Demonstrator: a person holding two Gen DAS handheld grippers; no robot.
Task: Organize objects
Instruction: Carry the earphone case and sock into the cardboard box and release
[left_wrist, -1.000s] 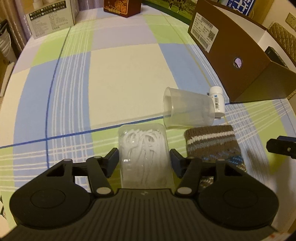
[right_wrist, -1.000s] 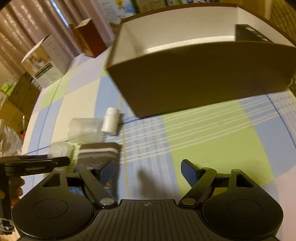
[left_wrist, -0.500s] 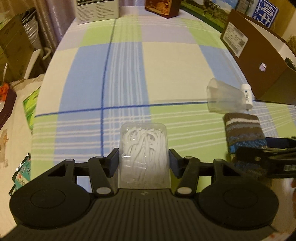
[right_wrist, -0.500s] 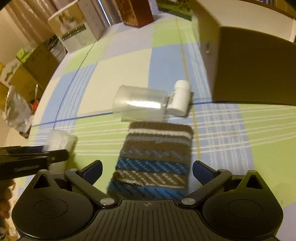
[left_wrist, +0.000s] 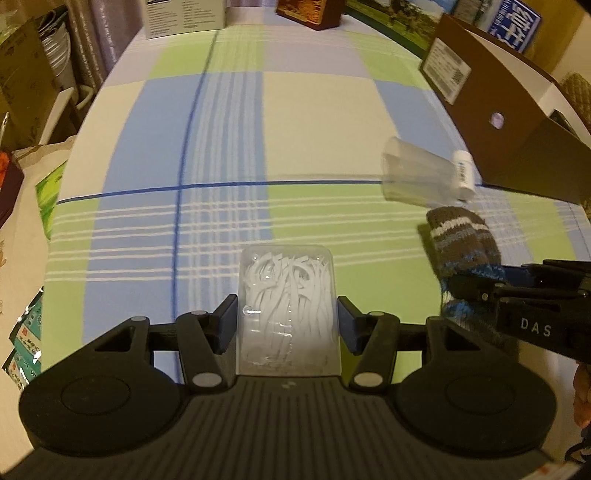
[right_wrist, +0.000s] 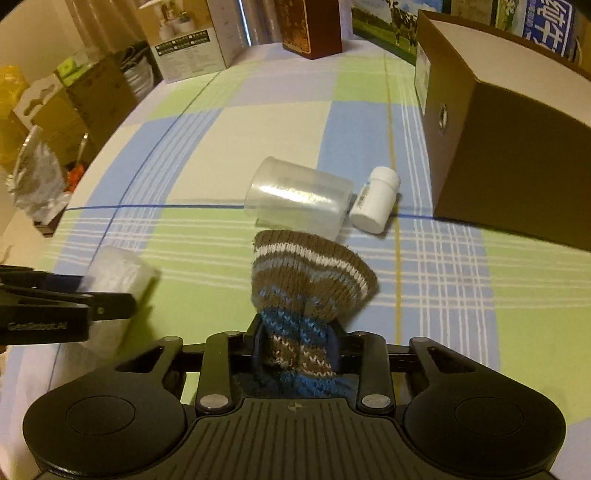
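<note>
Left gripper (left_wrist: 286, 319) jaws pinch the floss-pick box (left_wrist: 287, 306); right gripper (right_wrist: 295, 347) jaws pinch the knitted sock (right_wrist: 306, 288). Cup (right_wrist: 299, 197) and bottle (right_wrist: 375, 199) remain on the bench (right_wrist: 258, 122), unsorted.

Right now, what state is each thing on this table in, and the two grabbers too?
Left gripper: shut on the clear box.
Clear box: closed, held, full of white picks.
Right gripper: shut on the sock.
Sock: bunched, pinched at one end.
Plastic cup: tipped on its side, empty.
White bottle: lying down, capped.
Brown box: open on top.
</note>
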